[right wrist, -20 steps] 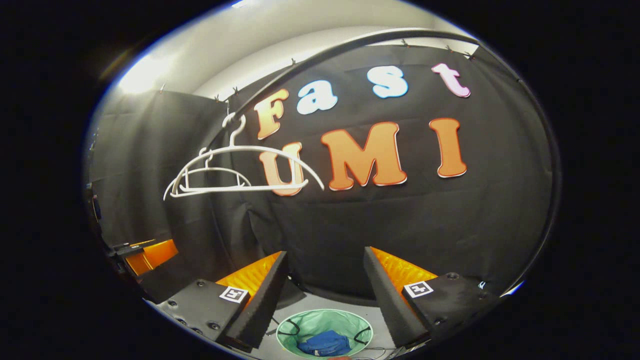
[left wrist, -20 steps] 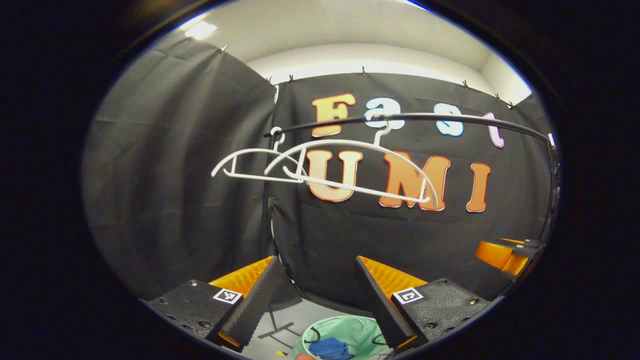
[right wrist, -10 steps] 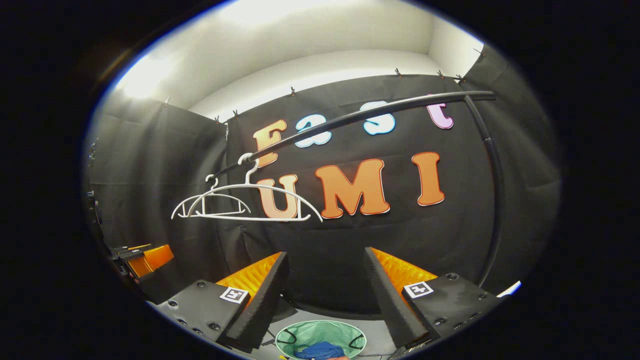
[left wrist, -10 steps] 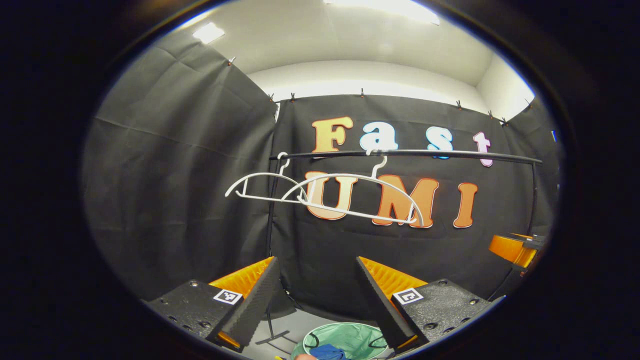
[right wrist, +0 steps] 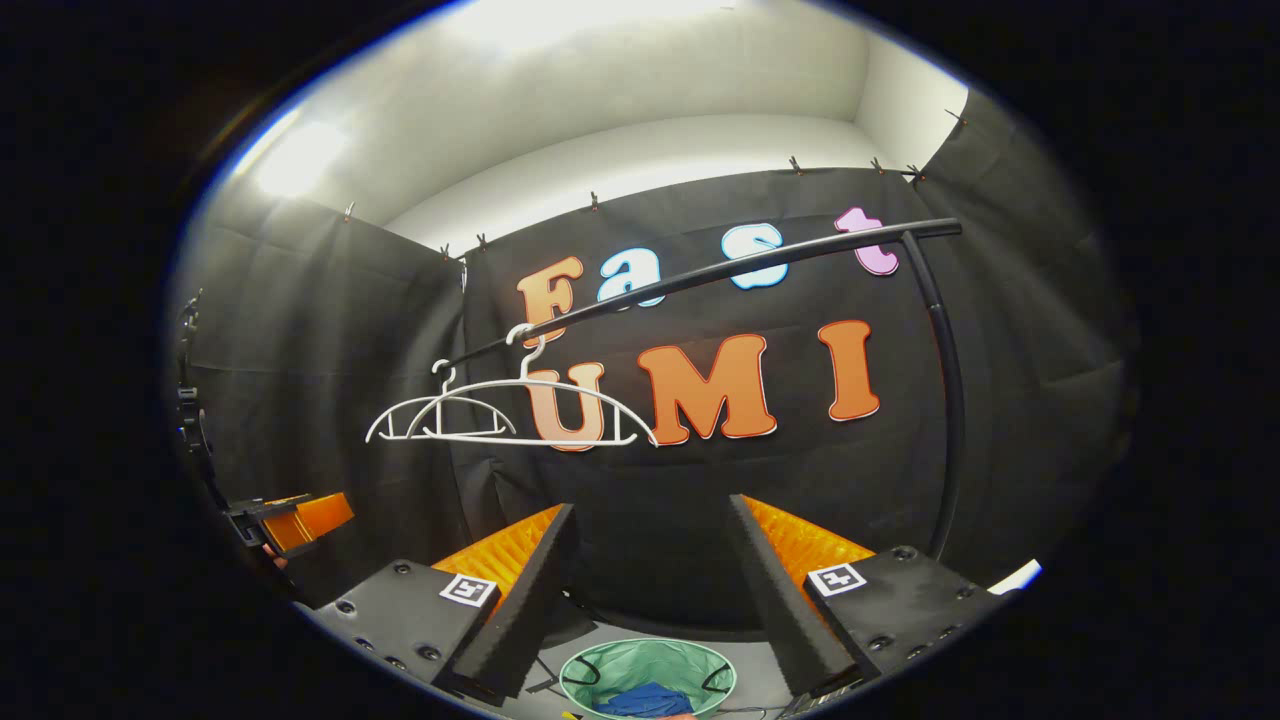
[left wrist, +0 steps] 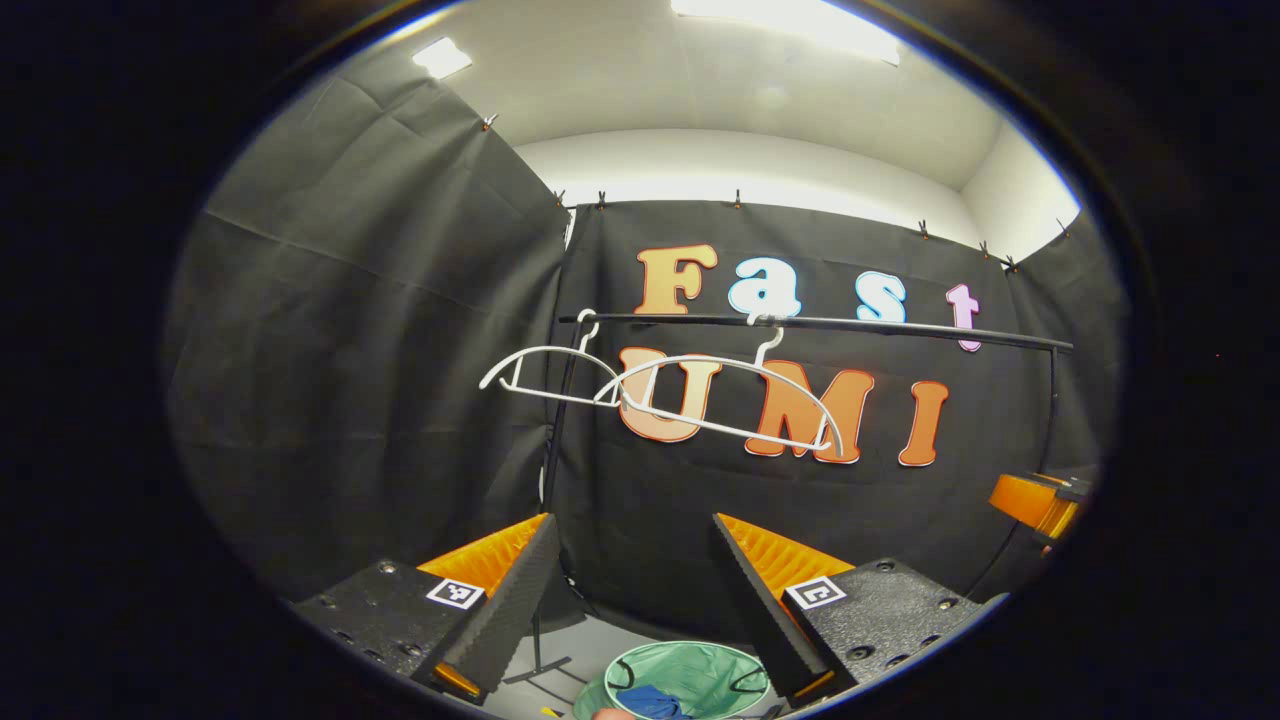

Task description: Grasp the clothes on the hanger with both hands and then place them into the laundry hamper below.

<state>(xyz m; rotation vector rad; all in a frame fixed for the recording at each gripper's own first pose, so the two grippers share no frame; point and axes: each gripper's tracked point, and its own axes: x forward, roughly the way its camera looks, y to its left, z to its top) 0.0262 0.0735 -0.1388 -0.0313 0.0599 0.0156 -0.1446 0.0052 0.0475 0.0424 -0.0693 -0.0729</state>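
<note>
- Now that both grippers have pulled back from the rail (left wrist: 800,322), the two white hangers (left wrist: 730,395) look smaller than they did a second ago, and they sit near 12 o'clock in the left gripper view.
- The hangers are bare. No clothes hang on them.
- The blue clothes (right wrist: 640,698) lie inside the green hamper (right wrist: 648,665), which sits on the floor at 6 o'clock in the right gripper view.
- In the left gripper view the hamper (left wrist: 690,668) has slid a bit lower, at 6 o'clock, with the blue clothes (left wrist: 650,703) in it.
- The left gripper (left wrist: 625,580) is wide apart and holds nothing.
- The right gripper (right wrist: 648,575) is also wide apart and holds nothing.
- The right gripper also shows far off at 3 o'clock in the left gripper view.
- This likely means the job is done: the clothes are off the hanger and in the hamper, and the hands are just backing away.
</note>
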